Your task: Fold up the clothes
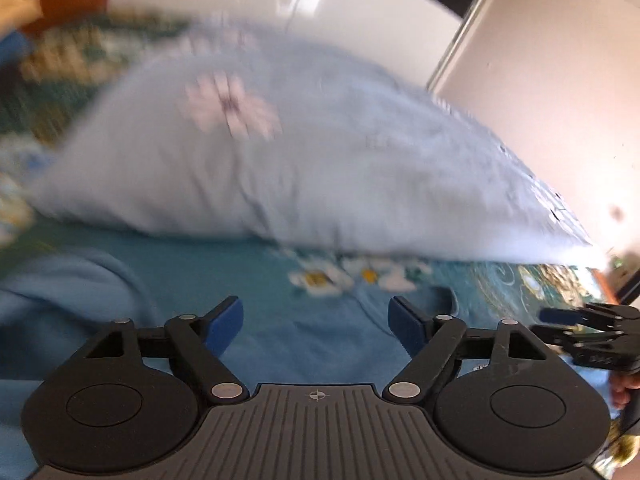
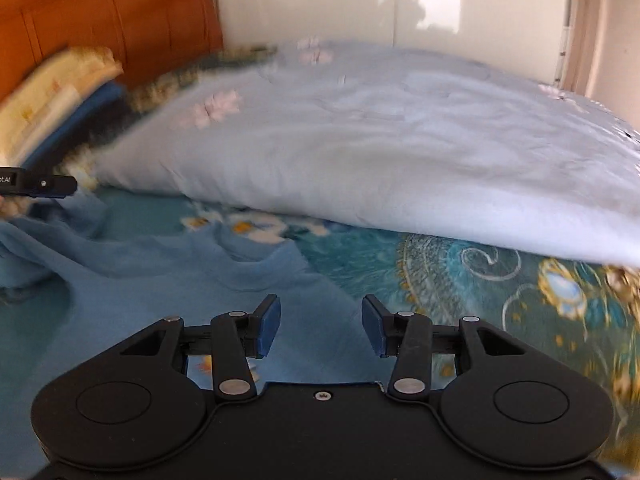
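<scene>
on the bed, a light blue garment (image 2: 132,292) lies rumpled over a teal bedspread (image 2: 460,280) printed with swirls and white flowers. it spreads across the near left part of the bed in the right wrist view, with a curved edge, perhaps a neckline, showing just ahead of the right gripper (image 2: 321,326). that gripper hovers above the cloth with its two blue-padded fingers (image 2: 269,325) spread apart and nothing between them; whether the tips touch the fabric cannot be told.

the left gripper (image 1: 316,326) also stands spread wide, its blue pads (image 1: 226,322) well apart over the same blue cloth (image 1: 280,340), holding nothing. in the left wrist view the right gripper shows at the right edge (image 1: 560,322), just beside the left one, with a bit of a hand (image 1: 622,394) behind it. in the right wrist view the tip of the left gripper pokes in from the left edge (image 2: 48,186), above a bunched fold of the garment.

beyond the garment lies a big pale blue pillow (image 2: 380,148) with faint pink flowers, resting on the bedspread and filling the middle of both views. to the left of it, against an orange-brown headboard (image 2: 120,8), sits a cream and blue stack of bedding (image 2: 52,104). glossy white panels (image 2: 360,4) stand behind the bed. both views are blurred, so fine detail of the cloth is hard to make out.
</scene>
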